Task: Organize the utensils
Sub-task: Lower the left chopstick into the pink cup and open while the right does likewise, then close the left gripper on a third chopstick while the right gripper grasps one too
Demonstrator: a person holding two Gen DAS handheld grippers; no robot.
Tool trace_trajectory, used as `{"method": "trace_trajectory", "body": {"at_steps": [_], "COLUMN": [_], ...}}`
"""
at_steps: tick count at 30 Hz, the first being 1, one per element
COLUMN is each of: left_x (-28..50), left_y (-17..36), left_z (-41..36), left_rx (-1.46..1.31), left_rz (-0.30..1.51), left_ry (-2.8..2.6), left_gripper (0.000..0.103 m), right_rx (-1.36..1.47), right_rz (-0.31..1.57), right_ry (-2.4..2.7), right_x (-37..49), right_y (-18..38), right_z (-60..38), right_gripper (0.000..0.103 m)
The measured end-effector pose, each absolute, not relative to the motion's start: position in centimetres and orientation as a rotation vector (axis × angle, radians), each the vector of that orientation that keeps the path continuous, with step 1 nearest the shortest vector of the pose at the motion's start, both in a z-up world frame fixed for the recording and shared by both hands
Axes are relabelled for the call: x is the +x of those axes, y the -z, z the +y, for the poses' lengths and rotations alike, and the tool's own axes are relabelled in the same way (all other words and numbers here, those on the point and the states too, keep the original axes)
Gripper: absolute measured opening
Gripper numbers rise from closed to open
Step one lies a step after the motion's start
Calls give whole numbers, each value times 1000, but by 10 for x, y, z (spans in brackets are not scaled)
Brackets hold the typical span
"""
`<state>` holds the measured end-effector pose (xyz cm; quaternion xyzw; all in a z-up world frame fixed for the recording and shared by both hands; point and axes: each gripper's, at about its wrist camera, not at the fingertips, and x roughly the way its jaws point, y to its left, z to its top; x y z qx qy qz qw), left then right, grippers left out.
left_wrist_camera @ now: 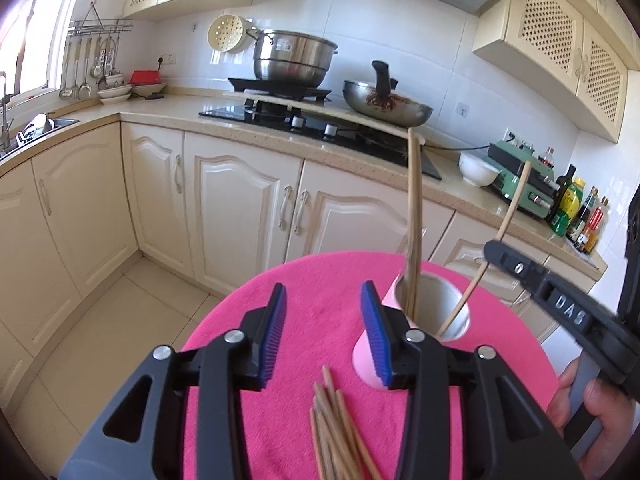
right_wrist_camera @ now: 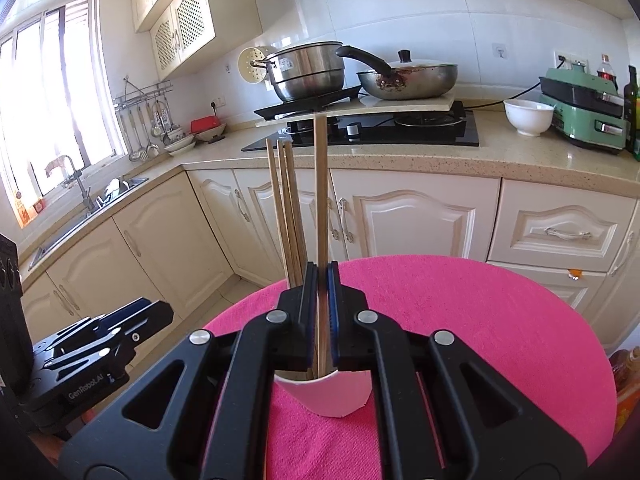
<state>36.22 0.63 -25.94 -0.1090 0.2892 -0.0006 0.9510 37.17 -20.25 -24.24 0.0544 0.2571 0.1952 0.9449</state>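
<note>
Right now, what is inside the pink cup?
The pink cup holds several wooden chopsticks standing upright; the right hand-held gripper grips another one reaching into it. The cup's bottom is hidden by its wall.

Loose chopstick bundle (left_wrist_camera: 336, 432) cut off by frame bottom, 6 o'clock. Pink cup (right_wrist_camera: 326, 394): base at 6 o'clock hidden behind right gripper (right_wrist_camera: 321, 312). Bottle labels (left_wrist_camera: 576, 216), 3 o'clock, unreadable.

Bright window (right_wrist_camera: 48, 112) daylight, sharp, fisheye-bent, vignetted edges
</note>
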Motion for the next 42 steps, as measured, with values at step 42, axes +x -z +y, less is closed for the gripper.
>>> {"method": "trace_trajectory", "body": {"at_steps": [42], "left_x": [308], "left_y": [368], "left_z": [-61], "left_rx": [211], "left_rz": [1121], "left_ry": [-49], "left_gripper": [44], "right_rx": [0], "right_rz": [902], "right_ry": [-372], "right_x": [282], "right_y": [321], "right_z": [-213], "right_gripper": [25]}}
